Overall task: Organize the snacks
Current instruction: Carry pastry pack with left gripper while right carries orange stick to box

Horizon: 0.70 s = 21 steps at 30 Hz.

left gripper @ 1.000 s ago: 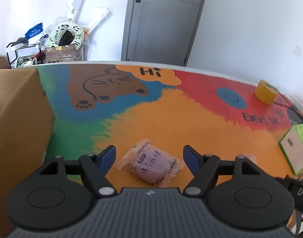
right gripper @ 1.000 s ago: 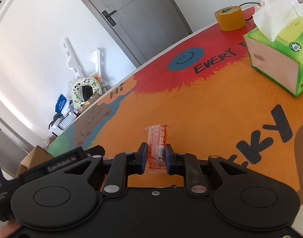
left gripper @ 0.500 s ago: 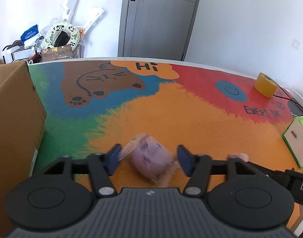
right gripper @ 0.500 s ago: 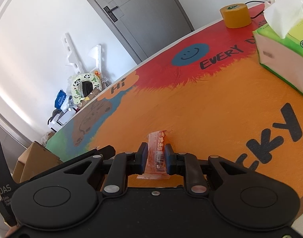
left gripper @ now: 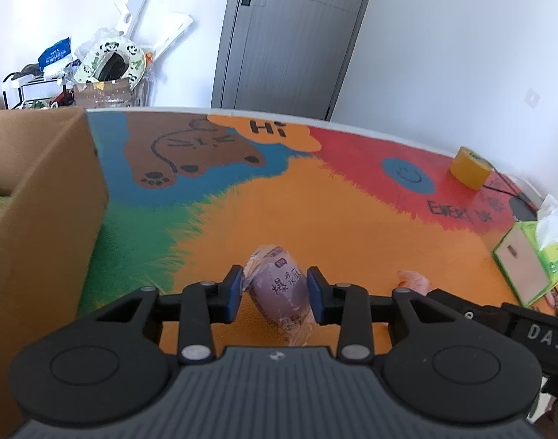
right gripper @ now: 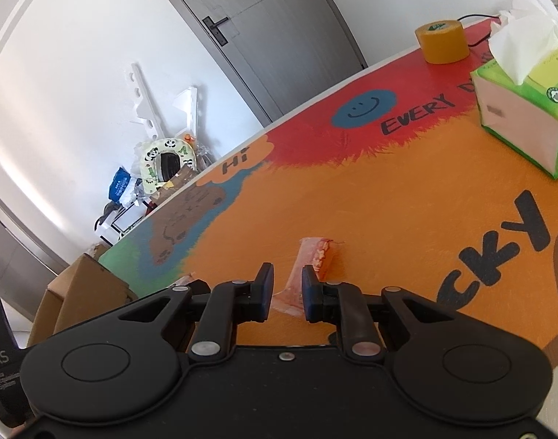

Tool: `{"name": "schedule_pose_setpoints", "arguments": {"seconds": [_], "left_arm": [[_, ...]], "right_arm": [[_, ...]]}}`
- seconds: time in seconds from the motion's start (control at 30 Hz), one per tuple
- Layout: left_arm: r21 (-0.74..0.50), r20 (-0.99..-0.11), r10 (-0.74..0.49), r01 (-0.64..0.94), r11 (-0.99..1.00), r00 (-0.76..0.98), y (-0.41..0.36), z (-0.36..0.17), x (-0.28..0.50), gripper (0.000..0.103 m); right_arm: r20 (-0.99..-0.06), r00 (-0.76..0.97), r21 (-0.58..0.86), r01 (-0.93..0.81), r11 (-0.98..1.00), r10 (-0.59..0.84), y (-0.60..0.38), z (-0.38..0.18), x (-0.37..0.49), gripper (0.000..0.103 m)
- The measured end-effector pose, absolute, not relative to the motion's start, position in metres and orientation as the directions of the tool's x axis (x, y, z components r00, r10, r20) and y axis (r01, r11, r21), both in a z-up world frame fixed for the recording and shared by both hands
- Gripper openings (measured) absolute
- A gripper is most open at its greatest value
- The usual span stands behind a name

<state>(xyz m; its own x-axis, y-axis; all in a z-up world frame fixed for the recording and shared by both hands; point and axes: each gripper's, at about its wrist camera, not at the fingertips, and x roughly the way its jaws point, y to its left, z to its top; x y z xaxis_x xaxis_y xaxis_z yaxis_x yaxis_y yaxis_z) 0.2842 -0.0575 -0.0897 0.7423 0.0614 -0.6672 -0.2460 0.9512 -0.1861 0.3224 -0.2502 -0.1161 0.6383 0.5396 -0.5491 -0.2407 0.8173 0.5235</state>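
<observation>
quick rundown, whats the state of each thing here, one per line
left tongs: shut on the purple snack packet
purple snack packet: gripped between the blue pads
right tongs: shut on the orange snack packet
orange snack packet: pinched, its end sticking forward
cardboard box: open at the top, on the mat
tissue box: upright, a tissue sticking out
tape roll: lying flat on the mat
door: closed

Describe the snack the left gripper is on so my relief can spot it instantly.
On the colourful printed table mat, right of the brown cardboard box, the left gripper grips a rounded purple snack in clear wrapping. Unlike the thin orange packet, it is plump with dark lettering.
</observation>
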Motion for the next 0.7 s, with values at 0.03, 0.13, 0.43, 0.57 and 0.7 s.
{"name": "schedule_pose_setpoints", "arguments": {"seconds": [0.03,0.13,0.43,0.57,0.7], "left_arm": [[-0.189,-0.661,0.062,-0.245,0.951,0.748,-0.057,-0.086,0.281,0.036],[-0.193,-0.643,0.064,-0.242,0.951,0.763,-0.056,-0.077,0.273,0.036],[-0.209,-0.607,0.074,-0.249,0.946,0.791,-0.05,-0.06,0.25,0.036],[-0.209,-0.607,0.086,-0.263,0.942,0.79,-0.045,-0.058,0.244,0.036],[-0.215,-0.603,0.085,-0.264,0.94,0.793,-0.042,-0.058,0.242,0.036]], "right_arm": [[-0.546,0.639,0.525,-0.244,0.816,0.542,-0.25,-0.115,0.32,0.017],[-0.535,0.643,0.524,-0.257,0.812,0.548,-0.249,-0.111,0.316,0.012],[-0.515,0.645,0.537,-0.271,0.799,0.564,-0.25,-0.106,0.302,0.002],[-0.522,0.641,0.548,-0.253,0.797,0.563,-0.255,-0.111,0.302,0.002],[-0.531,0.637,0.549,-0.244,0.8,0.559,-0.255,-0.115,0.305,0.002]]}}
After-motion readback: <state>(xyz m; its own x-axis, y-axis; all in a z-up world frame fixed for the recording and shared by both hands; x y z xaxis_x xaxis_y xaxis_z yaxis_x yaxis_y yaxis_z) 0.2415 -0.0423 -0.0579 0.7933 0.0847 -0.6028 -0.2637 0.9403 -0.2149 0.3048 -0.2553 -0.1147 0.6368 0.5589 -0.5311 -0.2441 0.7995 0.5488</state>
